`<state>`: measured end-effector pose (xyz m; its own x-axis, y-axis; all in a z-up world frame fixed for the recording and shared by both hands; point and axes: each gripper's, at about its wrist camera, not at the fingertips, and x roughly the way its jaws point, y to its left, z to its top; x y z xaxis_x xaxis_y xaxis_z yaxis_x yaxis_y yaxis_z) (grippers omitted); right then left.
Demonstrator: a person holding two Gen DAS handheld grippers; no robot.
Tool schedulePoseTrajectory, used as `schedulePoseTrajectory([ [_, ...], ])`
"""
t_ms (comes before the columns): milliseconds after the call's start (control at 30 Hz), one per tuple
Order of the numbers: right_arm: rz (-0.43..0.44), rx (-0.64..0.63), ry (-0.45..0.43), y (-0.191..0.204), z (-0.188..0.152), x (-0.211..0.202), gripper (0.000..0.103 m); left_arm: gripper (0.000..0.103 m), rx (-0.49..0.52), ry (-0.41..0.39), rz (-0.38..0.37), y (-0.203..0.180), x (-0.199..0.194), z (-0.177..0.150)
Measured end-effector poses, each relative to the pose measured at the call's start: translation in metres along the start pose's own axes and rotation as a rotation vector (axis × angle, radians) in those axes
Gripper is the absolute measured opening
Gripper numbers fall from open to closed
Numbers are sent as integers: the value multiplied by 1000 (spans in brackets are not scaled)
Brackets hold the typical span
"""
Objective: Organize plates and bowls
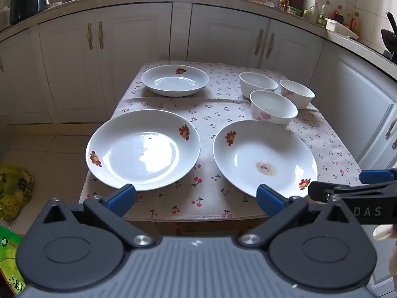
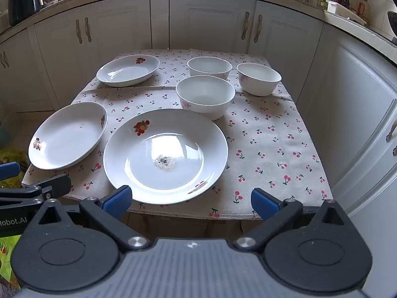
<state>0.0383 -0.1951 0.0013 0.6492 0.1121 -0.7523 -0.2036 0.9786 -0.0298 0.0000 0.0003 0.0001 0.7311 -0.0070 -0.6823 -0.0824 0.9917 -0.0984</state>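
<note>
The worktop (image 2: 273, 149) is covered with a cherry-print cloth and carries three plates and three bowls. The near left plate (image 1: 142, 150) overhangs the left edge of the worktop. The near right plate (image 2: 165, 155), with a smudge at its centre, lies close to the front edge. The far plate (image 1: 175, 80) sits at the back left. The three bowls (image 2: 205, 95) stand clustered at the back right, close together; contact between them cannot be determined. The front right part of the cloth is open room.

The left gripper (image 1: 196, 197) and the right gripper (image 2: 191, 198) hover before the front edge, jaws wide apart, holding nothing. Each gripper is cut off at the frame edge in the other's view.
</note>
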Motion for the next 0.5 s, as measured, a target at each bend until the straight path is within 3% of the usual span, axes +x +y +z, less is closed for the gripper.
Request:
schedulePoseTrajectory([
  [500,-9,12,-17,-2,0,-4,103,102,22,-19,-13,-1,-1,1],
])
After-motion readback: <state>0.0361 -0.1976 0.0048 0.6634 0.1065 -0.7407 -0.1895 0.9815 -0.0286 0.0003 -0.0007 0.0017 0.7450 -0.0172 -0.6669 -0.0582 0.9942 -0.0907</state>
